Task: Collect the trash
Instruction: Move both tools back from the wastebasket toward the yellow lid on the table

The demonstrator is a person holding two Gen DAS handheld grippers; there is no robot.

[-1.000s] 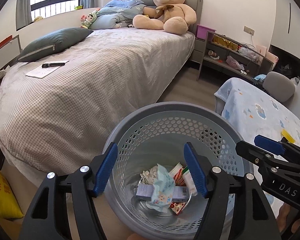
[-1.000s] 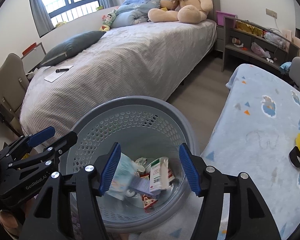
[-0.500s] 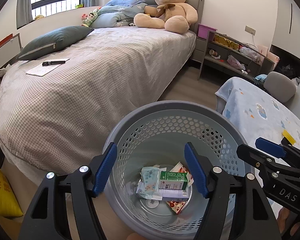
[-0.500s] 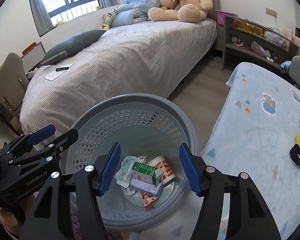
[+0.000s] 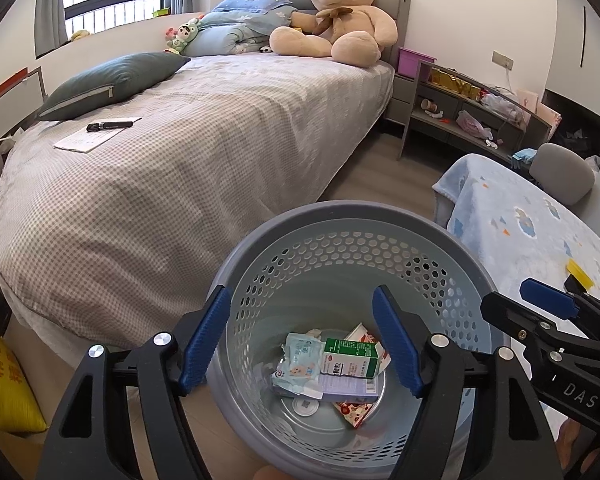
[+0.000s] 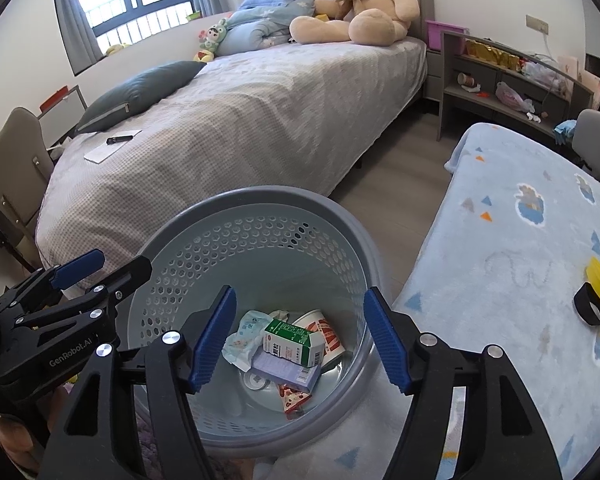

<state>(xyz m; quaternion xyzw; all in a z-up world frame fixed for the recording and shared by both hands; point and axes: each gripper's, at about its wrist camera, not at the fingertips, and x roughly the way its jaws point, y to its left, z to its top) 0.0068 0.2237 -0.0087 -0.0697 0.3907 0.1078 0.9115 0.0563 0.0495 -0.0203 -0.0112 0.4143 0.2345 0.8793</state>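
Both grippers over bin, nothing between jaws. I hold left gripper and right gripper above grey perforated basket; jaws of both opening, empty. Step in hand, as I judge: release done, so lift straight up clear of rim before swinging away. Trash below tongs on basket floor: green-white carton, wipes pack, red-white wrapper. Beyond: bed.

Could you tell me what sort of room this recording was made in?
Most likely a child's bedroom. A bed with a checked cover fills the room, a large teddy bear sits against its headboard beside smaller soft toys, and a low shelf unit holds clutter. A perforated basket holds collected trash.
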